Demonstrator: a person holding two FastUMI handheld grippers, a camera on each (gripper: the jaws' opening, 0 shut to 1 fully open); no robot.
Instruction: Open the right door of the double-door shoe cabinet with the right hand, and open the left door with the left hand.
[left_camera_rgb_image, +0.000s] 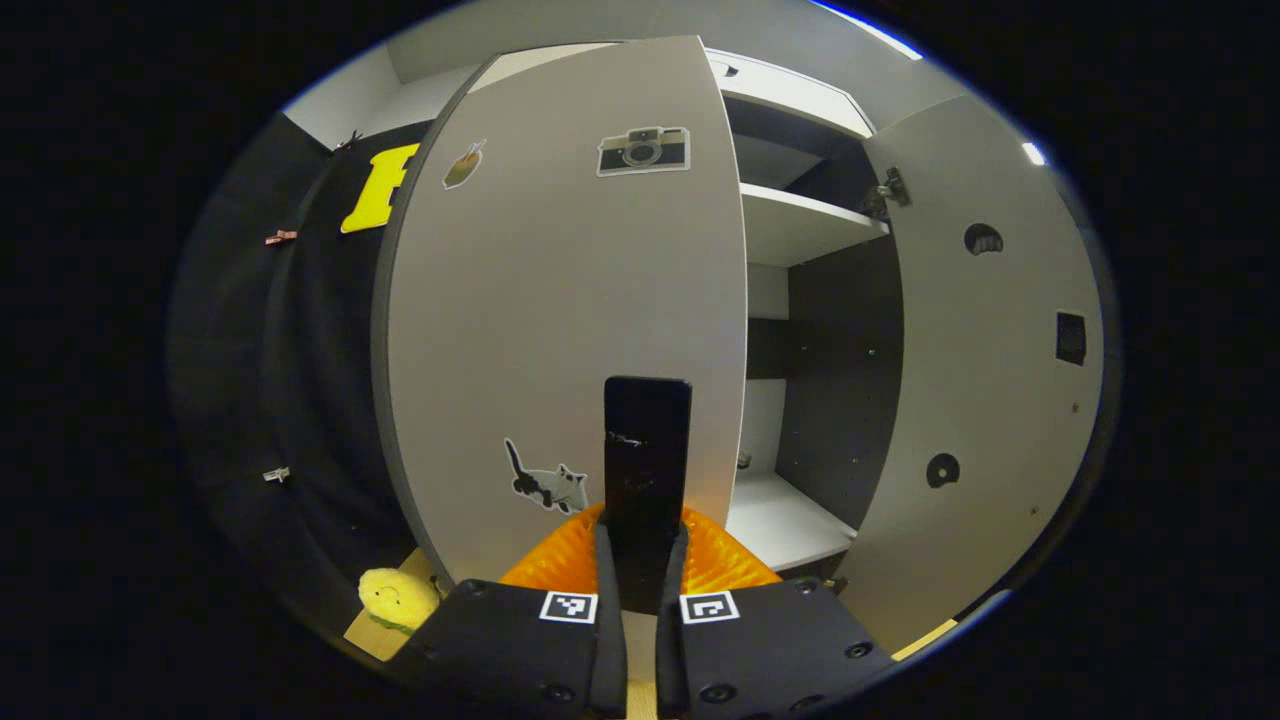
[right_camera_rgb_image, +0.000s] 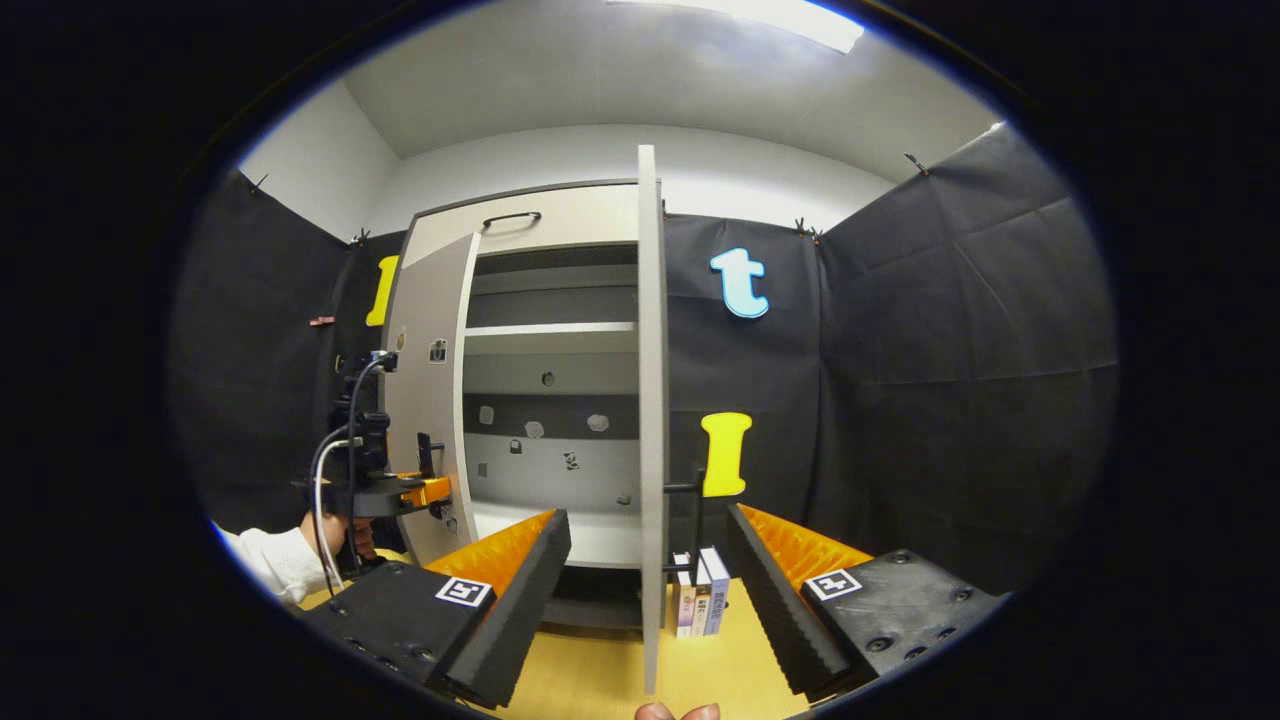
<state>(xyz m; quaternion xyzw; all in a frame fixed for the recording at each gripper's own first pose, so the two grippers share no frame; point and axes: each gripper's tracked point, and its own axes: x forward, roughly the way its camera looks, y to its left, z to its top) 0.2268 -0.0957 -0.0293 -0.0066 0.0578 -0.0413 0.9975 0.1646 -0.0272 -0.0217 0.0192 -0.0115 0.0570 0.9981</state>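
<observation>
The grey left door (left_camera_rgb_image: 560, 300), with a camera sticker and a cat sticker, stands partly swung out. Its black upright handle (left_camera_rgb_image: 647, 450) sits between the fingers of my left gripper (left_camera_rgb_image: 645, 530), which is shut on it. The right door (left_camera_rgb_image: 985, 380) hangs wide open, baring the white shelves (left_camera_rgb_image: 800, 225). In the right gripper view the right door (right_camera_rgb_image: 650, 400) is seen edge-on, and its edge stands between the spread fingers of my open right gripper (right_camera_rgb_image: 645, 520), untouched. Farther left, a hand in a white sleeve holds the left gripper (right_camera_rgb_image: 400, 490) at the left door (right_camera_rgb_image: 430, 380).
Several small books (right_camera_rgb_image: 700, 600) stand on the wooden floor (right_camera_rgb_image: 590, 680) just right of the right door's foot. A yellow plush toy (left_camera_rgb_image: 395, 598) lies low beside the left door. Black cloth walls (right_camera_rgb_image: 950, 380) close in both sides.
</observation>
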